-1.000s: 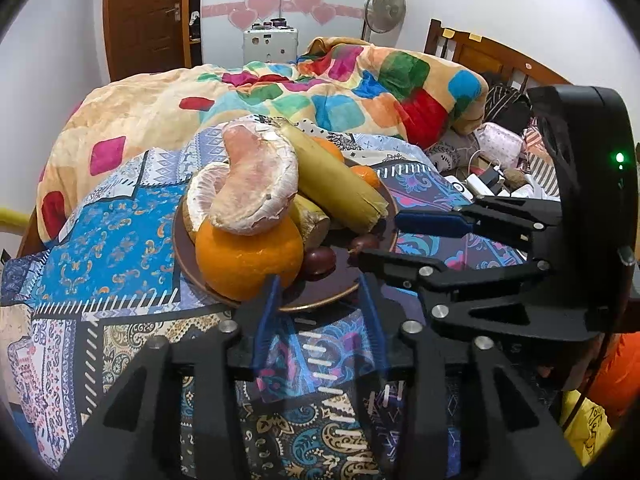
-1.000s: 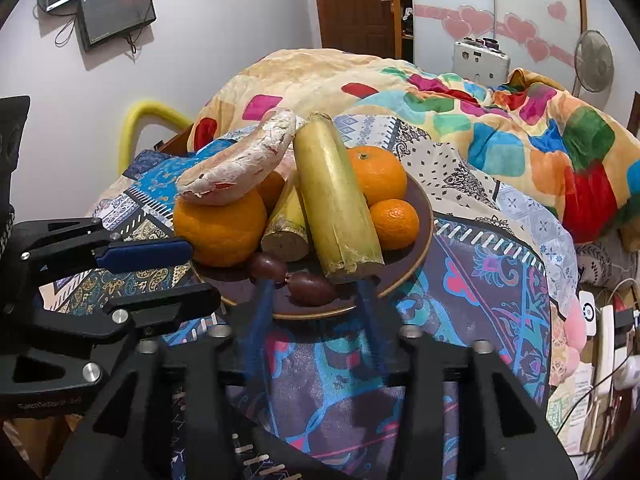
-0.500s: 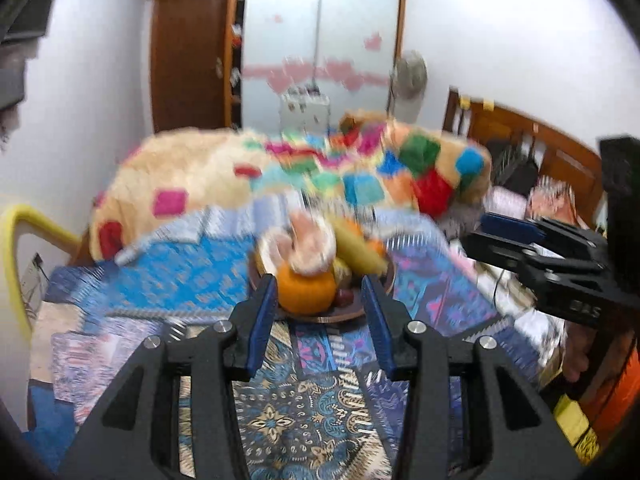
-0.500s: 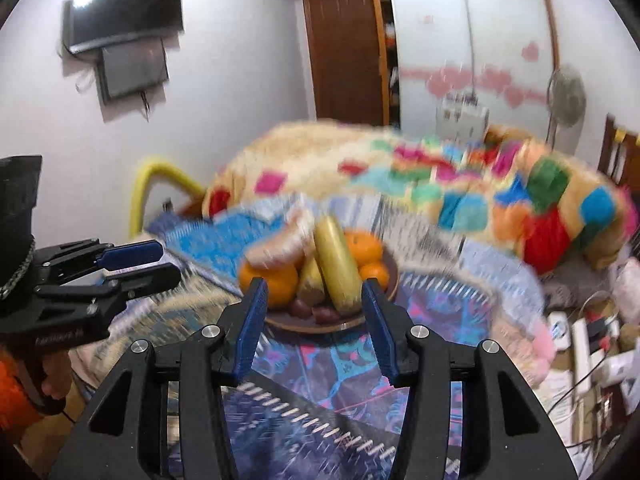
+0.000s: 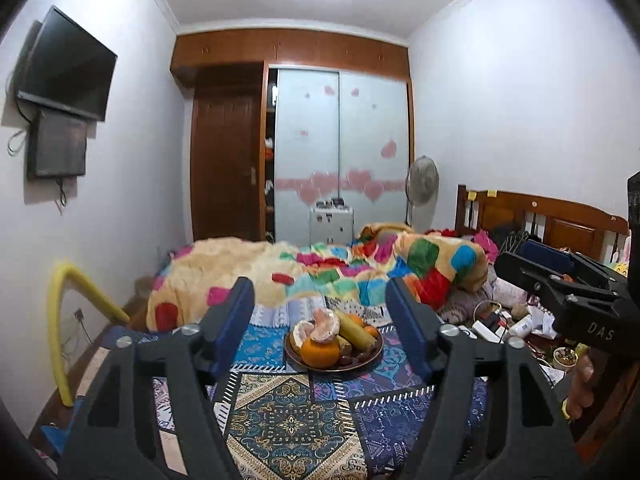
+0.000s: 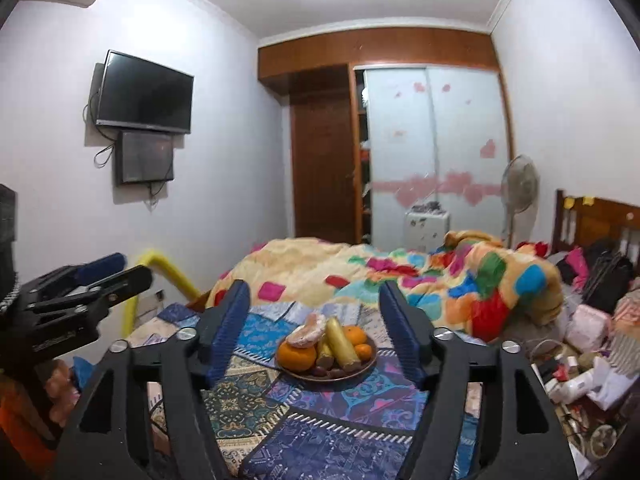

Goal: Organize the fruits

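Your fruits sit piled on the brown plate, which rests on the patterned bed cover. Both your left gripper and right gripper hang well back from the plate, fingers spread apart and holding nothing.

Bedroom, pale walls, white ceiling with bright overhead light. Left wall: black television mounted high, smaller dark panel directly beneath. Far wall: wooden door, wardrobe with frosted sliding doors carrying pink heart stickers. Standing fan to the right, beside the wooden headboard. Bed under patchwork cover; multicoloured quilt heaped at the far end. Clutter along right side.
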`<state>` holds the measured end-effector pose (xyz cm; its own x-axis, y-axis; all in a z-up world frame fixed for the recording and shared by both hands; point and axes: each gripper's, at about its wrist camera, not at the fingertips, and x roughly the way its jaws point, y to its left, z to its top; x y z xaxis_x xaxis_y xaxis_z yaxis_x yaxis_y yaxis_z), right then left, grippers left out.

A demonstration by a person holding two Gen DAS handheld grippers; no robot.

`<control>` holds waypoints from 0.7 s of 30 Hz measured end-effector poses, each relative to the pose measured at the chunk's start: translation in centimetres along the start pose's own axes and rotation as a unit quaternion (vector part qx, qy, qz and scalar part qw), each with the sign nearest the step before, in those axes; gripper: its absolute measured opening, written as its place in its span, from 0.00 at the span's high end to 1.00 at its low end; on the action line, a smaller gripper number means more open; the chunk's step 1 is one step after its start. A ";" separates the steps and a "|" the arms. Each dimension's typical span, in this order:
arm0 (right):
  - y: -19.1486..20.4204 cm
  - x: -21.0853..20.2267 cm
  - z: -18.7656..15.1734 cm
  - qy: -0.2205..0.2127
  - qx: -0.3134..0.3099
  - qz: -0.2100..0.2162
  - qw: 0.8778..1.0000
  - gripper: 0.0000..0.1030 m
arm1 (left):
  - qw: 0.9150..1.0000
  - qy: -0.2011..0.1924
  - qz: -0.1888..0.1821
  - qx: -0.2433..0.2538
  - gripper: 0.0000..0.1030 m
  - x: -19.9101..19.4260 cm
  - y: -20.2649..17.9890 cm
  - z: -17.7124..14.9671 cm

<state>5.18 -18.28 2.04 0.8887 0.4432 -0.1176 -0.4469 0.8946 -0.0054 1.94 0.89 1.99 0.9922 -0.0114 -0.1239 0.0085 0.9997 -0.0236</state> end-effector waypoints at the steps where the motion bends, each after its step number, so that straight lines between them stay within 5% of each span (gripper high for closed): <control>1: 0.1 -0.2 0.0 -0.006 0.000 -0.004 1.000 0.22 | 1.000 -0.007 0.004 0.001 0.29 -0.7 -0.1 -0.1; 8: 1.7 -2.5 -0.1 -0.038 -0.010 -0.028 0.999 0.00 | 0.999 -0.039 0.024 -0.003 0.06 -3.9 -0.2 -0.5; 21: 2.4 -4.1 -0.9 -0.051 -0.001 -0.045 0.998 0.00 | 0.998 -0.049 0.033 0.000 0.00 -6.1 -0.5 -1.1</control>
<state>0.31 -17.99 1.58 0.9312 0.3642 -0.0141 -0.3644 0.9312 -0.0136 -4.29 0.49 1.63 0.9980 0.0565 -0.0274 -0.0570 0.9982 -0.0186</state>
